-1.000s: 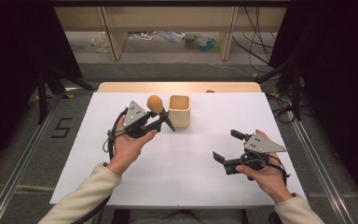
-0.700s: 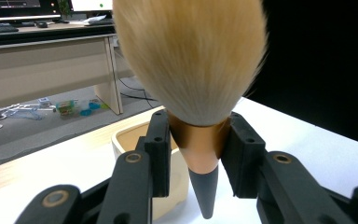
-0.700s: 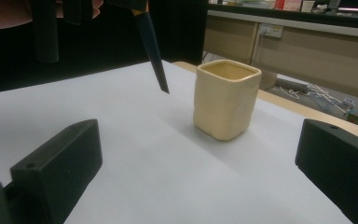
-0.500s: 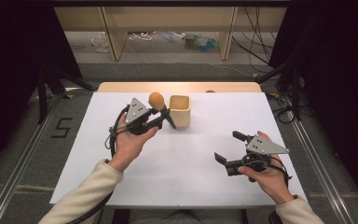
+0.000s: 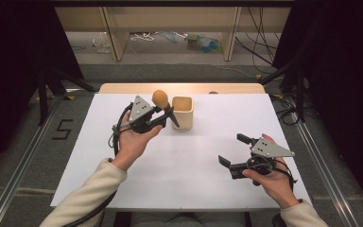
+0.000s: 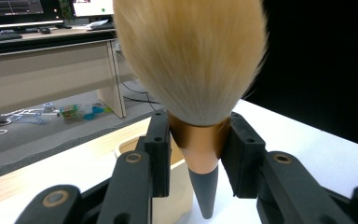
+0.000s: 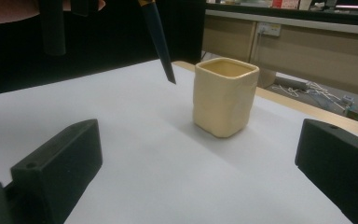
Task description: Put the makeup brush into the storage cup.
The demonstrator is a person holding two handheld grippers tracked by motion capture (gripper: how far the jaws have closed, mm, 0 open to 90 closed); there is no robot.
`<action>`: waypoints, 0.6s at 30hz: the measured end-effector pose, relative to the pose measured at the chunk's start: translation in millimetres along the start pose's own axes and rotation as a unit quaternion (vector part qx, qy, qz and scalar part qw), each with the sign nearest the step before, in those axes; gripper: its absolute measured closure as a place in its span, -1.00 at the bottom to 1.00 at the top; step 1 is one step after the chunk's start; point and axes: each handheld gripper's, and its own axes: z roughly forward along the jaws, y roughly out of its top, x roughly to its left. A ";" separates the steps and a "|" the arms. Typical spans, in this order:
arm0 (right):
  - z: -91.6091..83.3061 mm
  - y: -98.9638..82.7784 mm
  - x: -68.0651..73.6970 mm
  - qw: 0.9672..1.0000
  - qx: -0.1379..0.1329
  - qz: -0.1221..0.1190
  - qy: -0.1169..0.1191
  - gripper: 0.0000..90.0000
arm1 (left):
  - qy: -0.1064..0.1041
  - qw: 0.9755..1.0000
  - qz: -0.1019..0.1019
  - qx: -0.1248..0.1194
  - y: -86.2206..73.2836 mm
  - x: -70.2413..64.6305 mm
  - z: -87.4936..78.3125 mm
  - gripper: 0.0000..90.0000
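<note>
A makeup brush with a fluffy tan head, copper collar and dark pointed handle is held above the table, head up and handle tip down. My left gripper is shut on its collar. The handle tip hangs just left of a cream square cup, above the table. In the left gripper view the bristles loom close, with the cup's rim behind. My right gripper rests open near the front right; its view shows the cup and the brush handle between wide black fingers.
A white sheet covers the table, with a wooden strip along the far edge. Beyond lie a floor with cables and wooden shelf legs. Metal rails run along both sides.
The left gripper and the brush have shifted slightly up and toward the cup. The right gripper has stayed where it was.
</note>
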 end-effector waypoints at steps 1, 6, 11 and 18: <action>-0.1 -0.1 0.0 1.000 0.000 0.001 0.000 -0.97 | 0.000 1.000 -0.002 -0.001 0.5 -0.2 0.6 0.46; -0.9 -0.7 -0.1 1.000 0.000 0.001 -0.001 -0.96 | 0.002 1.000 -0.007 -0.005 2.9 0.1 2.5 0.46; -2.2 -1.0 -0.4 1.000 0.002 0.003 0.005 -0.96 | 0.007 1.000 -0.002 -0.001 6.1 0.6 3.2 0.46; -2.7 -1.5 -0.4 1.000 0.003 0.005 0.004 -0.96 | 0.010 1.000 -0.017 0.002 6.5 -0.3 6.1 0.46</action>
